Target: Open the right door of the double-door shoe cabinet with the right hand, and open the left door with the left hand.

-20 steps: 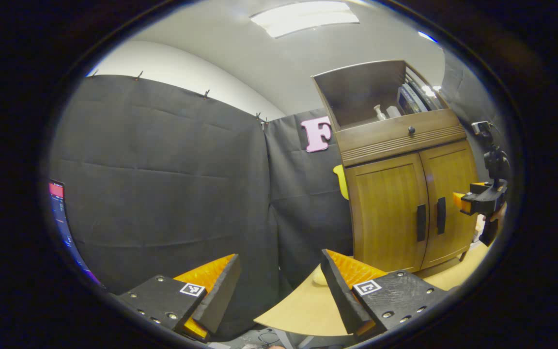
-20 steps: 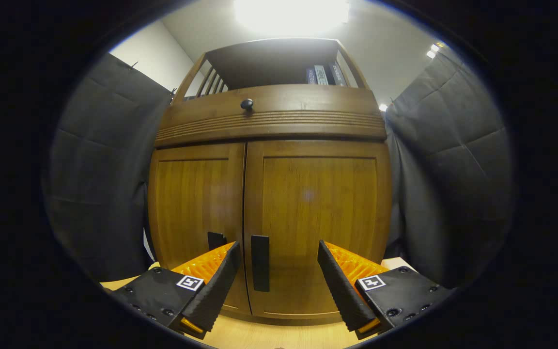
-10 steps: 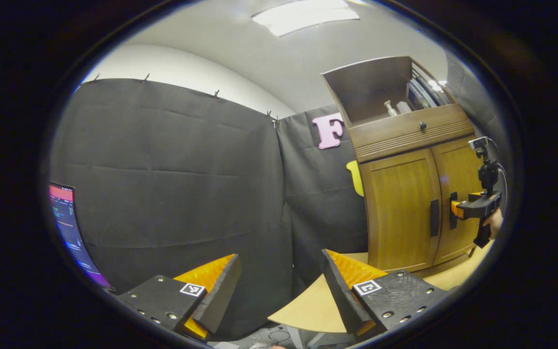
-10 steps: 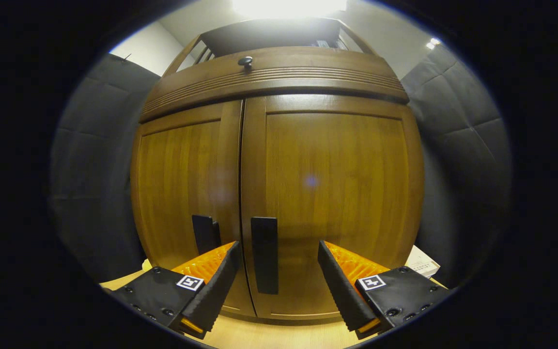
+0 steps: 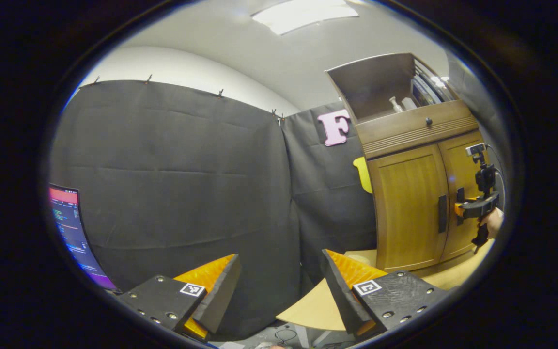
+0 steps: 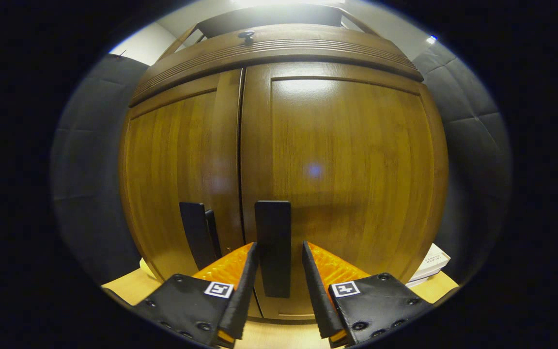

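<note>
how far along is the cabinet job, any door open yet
Nothing is done: both doors of the shoe cabinet sit closed. In hand: the right gripper has its fingers either side of the right door handle, narrowed around it, contact not clear. Left: pulling that door, then the left door handle; the left gripper hangs open, away from the cabinet.

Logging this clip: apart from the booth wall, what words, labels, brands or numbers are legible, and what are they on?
Nothing can be quoted; no text is legible.
Glowing monitor screen: lines too small to read.
Items on the top shelf of the brown wooden cabinet: print blurred.
White box beside the cabinet: print too small.
Square black-and-white markers: coded patterns, no words.
</note>
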The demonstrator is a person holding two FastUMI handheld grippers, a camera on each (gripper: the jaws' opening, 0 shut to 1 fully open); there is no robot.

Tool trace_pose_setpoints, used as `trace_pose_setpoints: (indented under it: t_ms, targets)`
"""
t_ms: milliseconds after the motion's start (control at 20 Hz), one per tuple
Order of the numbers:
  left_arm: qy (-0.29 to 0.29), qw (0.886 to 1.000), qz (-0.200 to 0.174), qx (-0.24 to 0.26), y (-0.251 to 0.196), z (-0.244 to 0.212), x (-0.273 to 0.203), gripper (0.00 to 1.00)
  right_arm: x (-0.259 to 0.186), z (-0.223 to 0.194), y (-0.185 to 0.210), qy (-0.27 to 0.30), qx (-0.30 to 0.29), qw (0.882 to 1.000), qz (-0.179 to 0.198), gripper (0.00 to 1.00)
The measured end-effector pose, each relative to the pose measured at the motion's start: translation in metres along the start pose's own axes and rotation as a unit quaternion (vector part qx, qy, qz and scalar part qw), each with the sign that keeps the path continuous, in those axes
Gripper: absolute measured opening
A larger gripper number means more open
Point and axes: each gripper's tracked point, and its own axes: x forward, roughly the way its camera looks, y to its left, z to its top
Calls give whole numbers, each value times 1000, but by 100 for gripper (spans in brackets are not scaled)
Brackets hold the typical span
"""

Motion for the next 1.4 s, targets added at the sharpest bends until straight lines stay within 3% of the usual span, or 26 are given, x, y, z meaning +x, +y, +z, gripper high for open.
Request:
trace_pose_setpoints:
  t_ms: [100, 200, 250, 300, 400, 550, 600, 650, 1400]
  targets:
    - [1, 1000, 2, -1, 1, 2, -2, 95, 1, -3, 7, 10, 0, 1000, 10, 51]
    - [0, 1000, 5, -1, 2, 3, -2, 96, 2, -3, 7, 13, -8, 1000, 7, 56]
    - [-1, 1000, 6, -2, 1, 2, -2, 96, 2, -3, -1, 11, -14, 1000, -9, 51]
    - [-2, 1000, 7, -3, 2, 1, -1, 95, -2, -3, 2, 13, -5, 1000, -8, 32]
    - [-4, 1000, 5, -4, 1, 1, 0, 95, 1, -4, 2, 17, 1, 1000, -5, 35]
    - [-8, 1000, -1, -6, 0, 3, -1, 95, 0, -5, 2, 22, 5, 1000, 0, 24]
    - [-10, 1000, -3, -7, 0, 4, 0, 95, -1, -3, 2, 20, 11, 1000, -1, 10]
    - [-12, 1000, -7, -9, -1, 4, -1, 95, 0, -5, 2, 27, 12, 1000, -1, 13]
    - [-28, 996, -83, -34, -19, -4, 11, 96, -59, -7, -3, 25, 23, 998, 46, 10]
